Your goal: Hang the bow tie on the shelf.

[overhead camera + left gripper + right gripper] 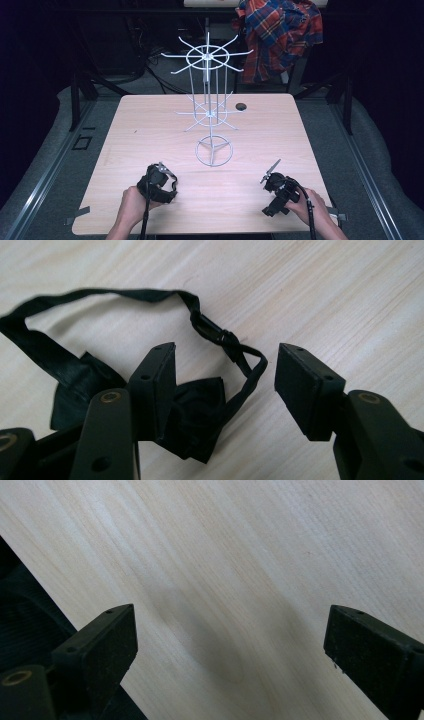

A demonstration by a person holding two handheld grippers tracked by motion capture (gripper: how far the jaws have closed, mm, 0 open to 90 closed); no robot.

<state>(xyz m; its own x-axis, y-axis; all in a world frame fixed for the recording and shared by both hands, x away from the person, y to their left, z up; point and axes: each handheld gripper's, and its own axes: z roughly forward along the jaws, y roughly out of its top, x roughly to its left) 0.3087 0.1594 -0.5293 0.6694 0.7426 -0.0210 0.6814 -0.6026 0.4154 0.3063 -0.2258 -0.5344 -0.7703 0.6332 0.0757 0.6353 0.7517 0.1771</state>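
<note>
Here, on the table [150, 125]: a wire rack [212, 107] standing near the far-centre, used below as the landmark.

Bow tie [190, 415]: black, with a thin strap [100, 292] and a small clasp [212, 332]. Located at the near-left of the rack, well apart from its ring base, flat on the wood directly under the left gripper [225, 380]. Strap looped away from the bow, lying loose on the surface.

Left gripper: jaws spread, nothing clamped. One pad [157, 385] down beside or on the bow fabric; contact not confirmable. The other pad clear of the strap, over bare wood.

Right gripper [230, 650]: jaws wide apart, empty, over bare table at the near-right of the rack, close to the table edge.

Handling, judged from appearance:
- Very light; no lifting effort expected.
- Soft and limp; bow and strap likely to sag and swing once raised.
- Satin-like finish, probably slippery between pads; firm closure advised.
- Clasp small and hard, likely to slide if pinched.

Recommended hold: across the bunched centre of the bow, thickest and least prone to slipping. Alternative: the strap near the clasp, leaving the loop open for hanging on a rack arm.
</note>
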